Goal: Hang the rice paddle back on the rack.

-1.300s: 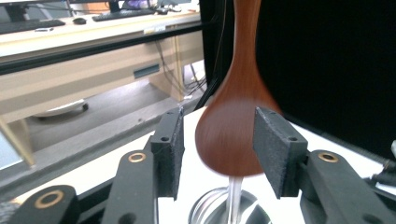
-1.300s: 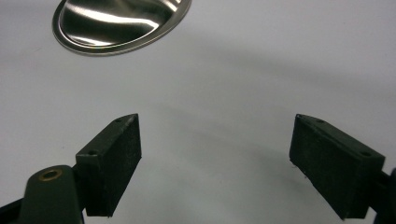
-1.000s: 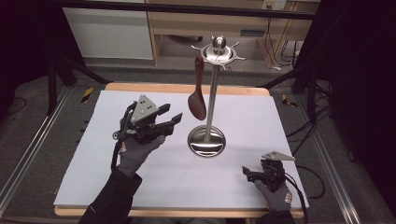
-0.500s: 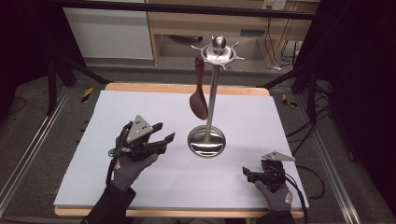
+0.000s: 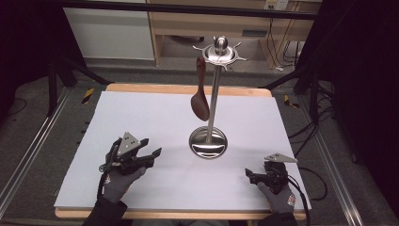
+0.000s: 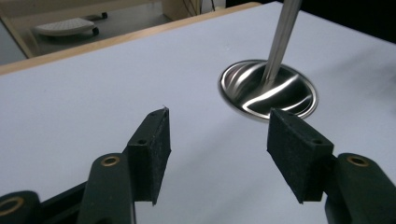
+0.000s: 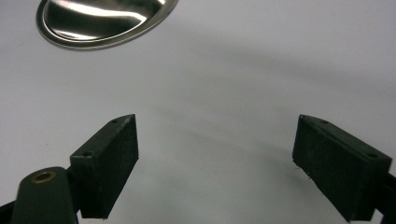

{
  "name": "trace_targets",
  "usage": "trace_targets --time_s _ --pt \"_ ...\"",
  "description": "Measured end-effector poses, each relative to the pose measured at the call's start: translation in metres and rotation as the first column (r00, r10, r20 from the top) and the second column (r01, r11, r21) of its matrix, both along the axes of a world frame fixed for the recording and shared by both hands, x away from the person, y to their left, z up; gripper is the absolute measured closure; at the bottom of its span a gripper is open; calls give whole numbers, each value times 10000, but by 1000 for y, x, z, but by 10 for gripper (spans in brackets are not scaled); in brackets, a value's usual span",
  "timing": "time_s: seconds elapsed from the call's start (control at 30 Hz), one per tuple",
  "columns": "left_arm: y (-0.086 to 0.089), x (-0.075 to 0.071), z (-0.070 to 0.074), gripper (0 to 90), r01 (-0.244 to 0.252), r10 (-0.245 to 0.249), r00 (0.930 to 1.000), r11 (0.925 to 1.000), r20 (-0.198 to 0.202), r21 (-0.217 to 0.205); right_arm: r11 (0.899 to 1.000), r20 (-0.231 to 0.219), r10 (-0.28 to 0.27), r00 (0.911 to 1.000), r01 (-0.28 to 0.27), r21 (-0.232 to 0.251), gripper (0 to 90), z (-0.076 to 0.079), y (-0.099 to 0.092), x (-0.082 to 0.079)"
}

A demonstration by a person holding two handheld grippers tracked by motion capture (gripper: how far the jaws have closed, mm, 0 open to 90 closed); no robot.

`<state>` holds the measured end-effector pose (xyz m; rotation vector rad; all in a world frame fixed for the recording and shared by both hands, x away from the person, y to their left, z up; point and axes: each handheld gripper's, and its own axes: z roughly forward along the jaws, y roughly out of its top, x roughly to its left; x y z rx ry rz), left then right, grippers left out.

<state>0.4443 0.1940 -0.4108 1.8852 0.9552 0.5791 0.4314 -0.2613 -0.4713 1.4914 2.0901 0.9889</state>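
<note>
A steel utensil stand (image 5: 214, 89) rises from a round base (image 5: 208, 142) near the middle of the white table (image 5: 141, 113). A dark brown spoon (image 5: 200, 94) hangs from a hook on its top ring. My left gripper (image 5: 151, 147) rests low at the front left, open and empty, jaws pointing at the base (image 6: 268, 91). My right gripper (image 5: 249, 175) lies at the front right, open with nothing between its pads (image 7: 109, 161); the base's rim (image 7: 102, 21) is just ahead of it.
The white sheet covers a wooden table whose edge (image 5: 188, 88) shows at the back. Dark tripod legs (image 5: 61, 70) and cables (image 5: 301, 132) stand off the table's sides. A wooden cabinet (image 5: 226, 23) is behind.
My left gripper has dropped and pulled back toward the front left of the table, away from the stand. The right gripper has stayed in place.
</note>
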Motion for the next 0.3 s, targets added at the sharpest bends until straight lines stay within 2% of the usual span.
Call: trace_targets --time_s 0.3 --pt "34 1 -21 359 -886 901 9949 9955 -447 345 9995 -60 -269 9996 268 -142 146 -3 -5 2"
